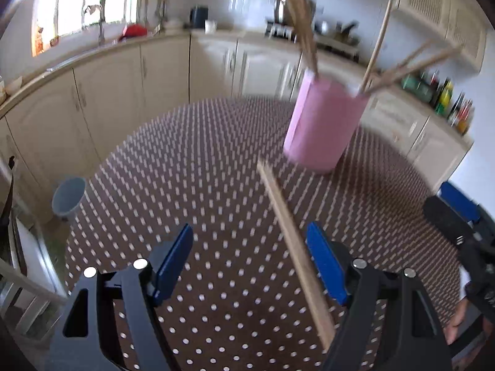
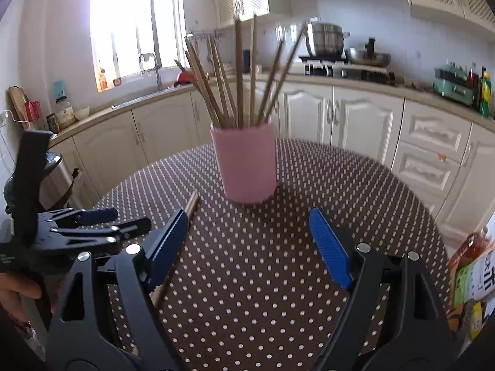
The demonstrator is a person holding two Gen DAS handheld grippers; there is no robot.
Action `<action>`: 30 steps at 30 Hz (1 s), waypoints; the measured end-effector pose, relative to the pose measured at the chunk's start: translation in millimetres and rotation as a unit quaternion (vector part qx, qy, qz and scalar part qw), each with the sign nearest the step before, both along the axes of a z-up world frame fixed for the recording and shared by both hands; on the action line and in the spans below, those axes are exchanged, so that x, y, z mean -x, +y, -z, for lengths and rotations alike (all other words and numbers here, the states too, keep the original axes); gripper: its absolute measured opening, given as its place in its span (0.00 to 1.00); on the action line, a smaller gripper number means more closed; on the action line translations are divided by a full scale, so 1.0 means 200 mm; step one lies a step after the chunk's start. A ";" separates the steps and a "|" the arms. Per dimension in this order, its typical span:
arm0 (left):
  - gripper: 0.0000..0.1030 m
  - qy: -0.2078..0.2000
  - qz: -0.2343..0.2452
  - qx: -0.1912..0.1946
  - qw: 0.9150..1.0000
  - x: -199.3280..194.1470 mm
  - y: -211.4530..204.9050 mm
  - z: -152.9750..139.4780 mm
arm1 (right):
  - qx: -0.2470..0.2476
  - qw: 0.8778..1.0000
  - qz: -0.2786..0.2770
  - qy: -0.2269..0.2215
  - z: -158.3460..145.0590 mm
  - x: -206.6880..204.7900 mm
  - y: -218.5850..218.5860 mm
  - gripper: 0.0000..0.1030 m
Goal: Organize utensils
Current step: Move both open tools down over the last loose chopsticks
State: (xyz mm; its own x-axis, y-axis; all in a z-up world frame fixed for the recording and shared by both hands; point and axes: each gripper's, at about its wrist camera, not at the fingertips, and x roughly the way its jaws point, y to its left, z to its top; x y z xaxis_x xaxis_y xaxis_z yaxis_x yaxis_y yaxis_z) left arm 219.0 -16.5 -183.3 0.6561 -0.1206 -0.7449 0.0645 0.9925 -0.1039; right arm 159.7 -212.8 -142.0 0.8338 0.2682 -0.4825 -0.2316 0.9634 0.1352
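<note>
On the dotted table (image 2: 247,278), both claws spread; a chopstick (image 1: 294,241) apparently lies loose.

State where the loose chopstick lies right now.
The loose chopstick lies flat on the dotted tablecloth, just in front of the pink cup, beside the left gripper's right finger.

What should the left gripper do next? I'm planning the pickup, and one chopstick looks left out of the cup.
Probably lower the left gripper and close on the loose chopstick. It lies flat on the dotted tablecloth, between the open jaws near the right-hand finger, while the other chopsticks already stand in the pink cup. The right gripper is open and empty.
</note>
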 end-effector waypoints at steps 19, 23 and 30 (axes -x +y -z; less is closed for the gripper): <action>0.73 0.043 0.000 -0.031 0.999 -0.11 -0.09 0.13 | -0.030 0.999 -0.005 0.041 0.08 -0.07 -0.05 0.78; 0.73 0.050 -0.004 -0.037 0.998 -0.09 -0.09 0.12 | -0.032 0.998 -0.004 0.046 0.09 -0.08 -0.06 0.78; 0.74 0.064 -0.009 -0.075 0.995 -0.17 -0.13 0.13 | -0.031 0.998 -0.004 0.047 0.09 -0.08 -0.06 0.78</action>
State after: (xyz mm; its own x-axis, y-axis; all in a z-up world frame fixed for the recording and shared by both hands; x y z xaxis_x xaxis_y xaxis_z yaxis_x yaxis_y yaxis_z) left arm 253.1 -42.9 -209.6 0.5563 0.0084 -0.8309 0.0426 0.9983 0.0387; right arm 176.5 -224.4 -159.9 0.7830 0.3063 -0.5414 -0.2224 0.9507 0.2161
